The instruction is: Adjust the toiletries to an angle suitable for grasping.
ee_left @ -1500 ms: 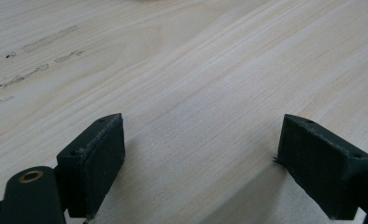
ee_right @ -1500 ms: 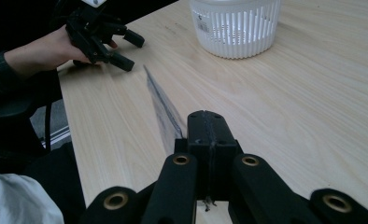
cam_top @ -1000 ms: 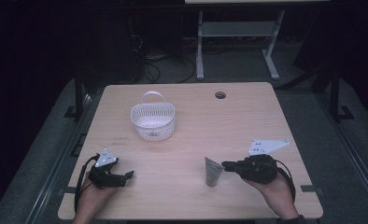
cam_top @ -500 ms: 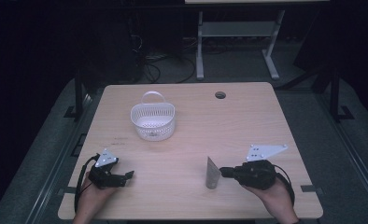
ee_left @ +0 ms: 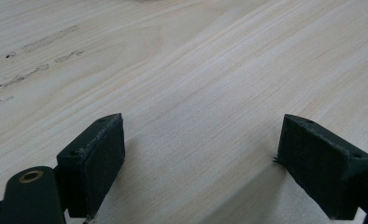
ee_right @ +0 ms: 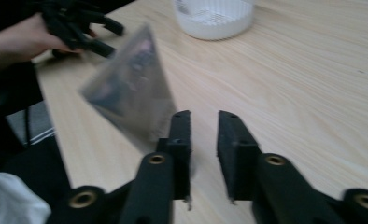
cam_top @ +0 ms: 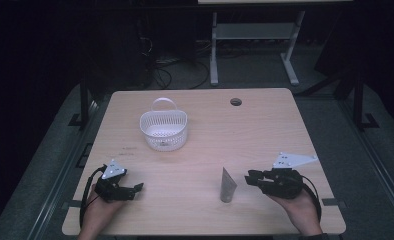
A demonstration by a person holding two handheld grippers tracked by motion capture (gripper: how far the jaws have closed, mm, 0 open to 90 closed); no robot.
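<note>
The table (cam_top: 285, 130) carries a white basket (cam_top: 163, 130) at about eleven o'clock from its centre, and a grey tube (cam_top: 228, 185) standing on its cap at five o'clock. A second ago the right gripper (cam_top: 248, 176) held that tube pinched; its jaws have just been opening and now stand narrowly parted with nothing between them, at three o'clock of the tube — so the tube is freshly released, upright. The left gripper (cam_top: 139, 187) rests wide and empty at seven o'clock — idle.
</note>
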